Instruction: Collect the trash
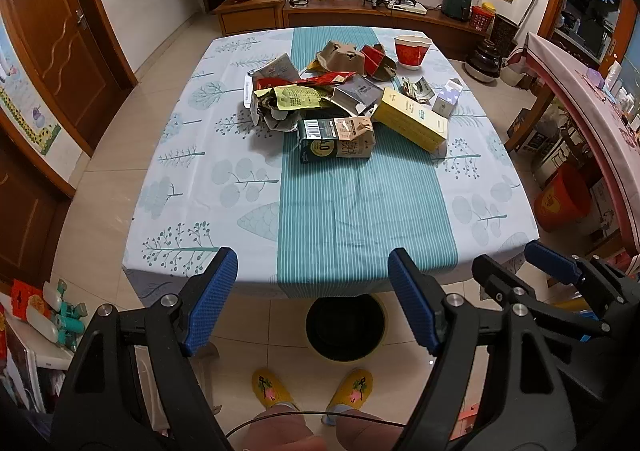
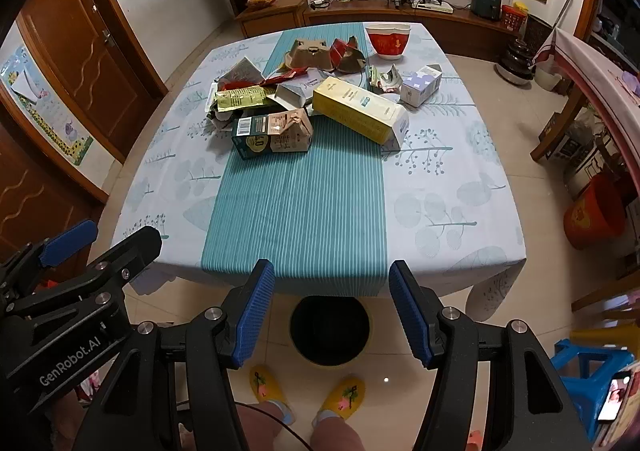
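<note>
A heap of trash lies on the far half of the table: a crushed green milk carton (image 1: pixel 336 141) (image 2: pixel 272 135), a long yellow box (image 1: pixel 412 119) (image 2: pixel 360 113), a green-yellow wrapper (image 1: pixel 296 97) (image 2: pixel 242 97), a small white-purple box (image 1: pixel 448 97) (image 2: pixel 420 85), brown paper trays (image 1: pixel 340 55) (image 2: pixel 310 51) and a red paper bowl (image 1: pixel 412 51) (image 2: pixel 388 39). A black round bin (image 1: pixel 346 325) (image 2: pixel 330 329) stands on the floor at the table's near edge. My left gripper (image 1: pixel 312 299) and my right gripper (image 2: pixel 332 311) are both open and empty, held side by side above the bin, short of the table.
The table (image 1: pixel 200 187) carries a pale leaf-print cloth with a teal striped middle. The person's feet in yellow slippers (image 1: pixel 272 387) stand below the bin. An orange bucket (image 2: pixel 592 217) and a blue stool (image 2: pixel 588 371) are on the right. Wooden doors are on the left.
</note>
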A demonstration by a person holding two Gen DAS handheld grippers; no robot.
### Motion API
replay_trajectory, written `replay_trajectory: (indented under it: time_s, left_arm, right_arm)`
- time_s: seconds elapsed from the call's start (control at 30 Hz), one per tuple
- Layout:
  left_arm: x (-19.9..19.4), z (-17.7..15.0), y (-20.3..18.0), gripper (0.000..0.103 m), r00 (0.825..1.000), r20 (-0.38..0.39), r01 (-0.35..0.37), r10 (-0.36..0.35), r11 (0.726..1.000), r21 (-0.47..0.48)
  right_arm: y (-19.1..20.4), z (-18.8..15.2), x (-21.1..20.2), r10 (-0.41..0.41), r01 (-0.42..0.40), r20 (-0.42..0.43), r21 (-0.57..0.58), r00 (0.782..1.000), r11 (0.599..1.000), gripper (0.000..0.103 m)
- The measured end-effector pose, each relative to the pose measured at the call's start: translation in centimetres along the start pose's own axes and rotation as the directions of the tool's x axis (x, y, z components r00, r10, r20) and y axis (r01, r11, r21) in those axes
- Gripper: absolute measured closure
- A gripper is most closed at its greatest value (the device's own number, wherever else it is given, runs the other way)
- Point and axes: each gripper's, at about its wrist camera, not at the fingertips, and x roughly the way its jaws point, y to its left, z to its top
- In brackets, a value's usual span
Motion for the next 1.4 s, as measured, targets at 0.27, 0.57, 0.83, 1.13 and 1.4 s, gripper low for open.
replay_trajectory:
  time_s: [0.27,0.57,0.83,1.13,1.4]
  left_arm:
    - [-0.3,0.2,-0.7,0.027,1.000,0.002,-0.001,0.001,1.000,0.006]
    - [-0.3,0.3,-0.9,0.027,1.000,0.002,0.005,-0.005,1.000,-0.001]
    - [-0.2,0.7,-1.2,0.027,1.000,0.006,-0.005,0.006,1.000,-0.001]
    - [-0.8,1.8,-1.4,0.027,1.000,0.009,-0.026,0.027,1.000,-0.003]
    - [-0.9,2.9,-1.1,0.027,0.999,0.016,-0.050,0.049,0.998,0.031]
  right_arm:
    - [-0.5,-0.1,-0.3,0.003,-0.003,0.006,0.007,1.000,1.000,0.042]
    - [-0.9,-0.1,-0.5,0.004,-0.005,0.015,0.004,1.000,1.000,0.042]
    - [-1.0,0.3,-0.5,0.015,-0.015,0.024,0.006,1.000,1.000,0.042]
    - [-1.1,1.2,-0.9,0.041,-0.041,0.034,0.004,0.999,0.999,0.042]
    - [-1.0,2.5,-0.5,0.072,-0.072,0.037,0.012,0.997,0.997,0.042]
